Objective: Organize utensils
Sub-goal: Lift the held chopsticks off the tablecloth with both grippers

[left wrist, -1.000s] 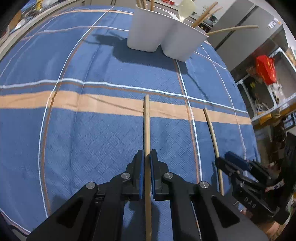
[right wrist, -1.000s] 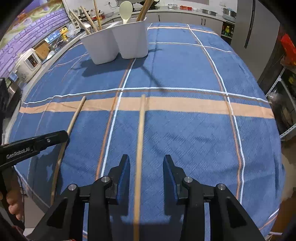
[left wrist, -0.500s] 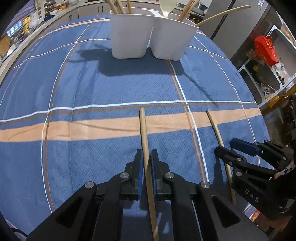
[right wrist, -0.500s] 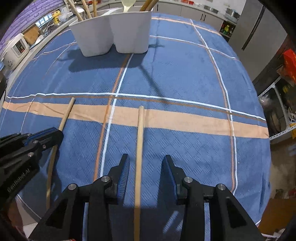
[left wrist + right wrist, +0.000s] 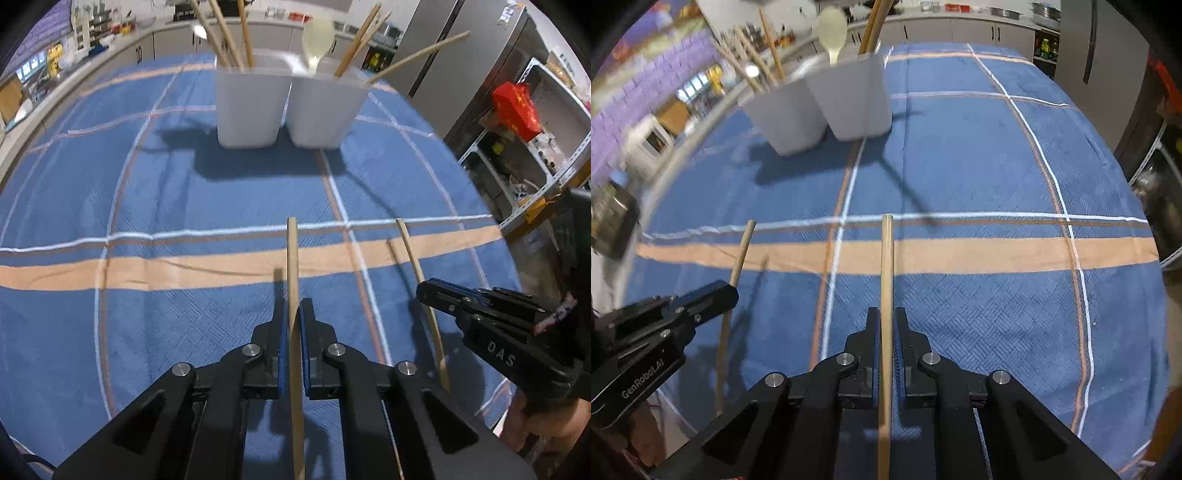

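Note:
My left gripper (image 5: pixel 291 310) is shut on a wooden chopstick (image 5: pixel 292 258), which points ahead and casts a shadow on the cloth below. In the right wrist view my right gripper (image 5: pixel 885 314) is shut on a second chopstick (image 5: pixel 886 258), also held just above the cloth. Each gripper appears in the other's view: the right gripper (image 5: pixel 428 291) with its stick (image 5: pixel 413 258), the left gripper (image 5: pixel 716 291) with its stick (image 5: pixel 742 251). Two white holders (image 5: pixel 251 107) (image 5: pixel 323 110) stand side by side at the far end, holding several chopsticks and a pale spoon (image 5: pixel 317 33).
A blue plaid tablecloth (image 5: pixel 147 192) covers the table. A steel fridge (image 5: pixel 461 44) and a shelf with a red bag (image 5: pixel 515 107) stand off to the right. A counter with a white appliance (image 5: pixel 652 144) runs along the left. A hand (image 5: pixel 546 435) grips the right tool.
The right jaws have closed on the chopstick that lay between them. Both chopsticks have risen off the cloth, and the holders sit more central in both views.

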Available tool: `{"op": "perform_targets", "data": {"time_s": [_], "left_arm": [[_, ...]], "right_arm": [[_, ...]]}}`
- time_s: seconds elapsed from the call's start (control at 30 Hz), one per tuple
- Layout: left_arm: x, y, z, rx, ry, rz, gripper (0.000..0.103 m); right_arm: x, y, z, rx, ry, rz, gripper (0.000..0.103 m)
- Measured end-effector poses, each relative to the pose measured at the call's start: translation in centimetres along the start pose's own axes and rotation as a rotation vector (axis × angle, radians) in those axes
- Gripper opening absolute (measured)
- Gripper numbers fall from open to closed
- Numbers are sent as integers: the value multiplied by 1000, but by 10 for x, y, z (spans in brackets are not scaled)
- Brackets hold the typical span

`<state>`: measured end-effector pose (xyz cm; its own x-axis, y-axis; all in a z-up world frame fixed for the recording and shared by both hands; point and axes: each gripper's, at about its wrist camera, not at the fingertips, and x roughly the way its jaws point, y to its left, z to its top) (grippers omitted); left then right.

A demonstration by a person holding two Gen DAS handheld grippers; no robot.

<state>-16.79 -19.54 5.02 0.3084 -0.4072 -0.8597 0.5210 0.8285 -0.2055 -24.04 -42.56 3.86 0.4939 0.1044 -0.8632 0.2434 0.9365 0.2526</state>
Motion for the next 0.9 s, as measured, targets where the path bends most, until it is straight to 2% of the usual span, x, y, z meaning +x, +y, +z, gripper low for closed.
{"op": "perform_targets", "data": {"time_s": [0.3, 0.9], "left_arm": [[-40, -4, -4, -12, -92, -4, 6], [-91, -11, -12, -5, -205, 53, 6]], "right_arm": [[-35, 5, -7, 23, -122, 61, 7], [-91, 23, -22, -18, -284, 75, 7]]}}
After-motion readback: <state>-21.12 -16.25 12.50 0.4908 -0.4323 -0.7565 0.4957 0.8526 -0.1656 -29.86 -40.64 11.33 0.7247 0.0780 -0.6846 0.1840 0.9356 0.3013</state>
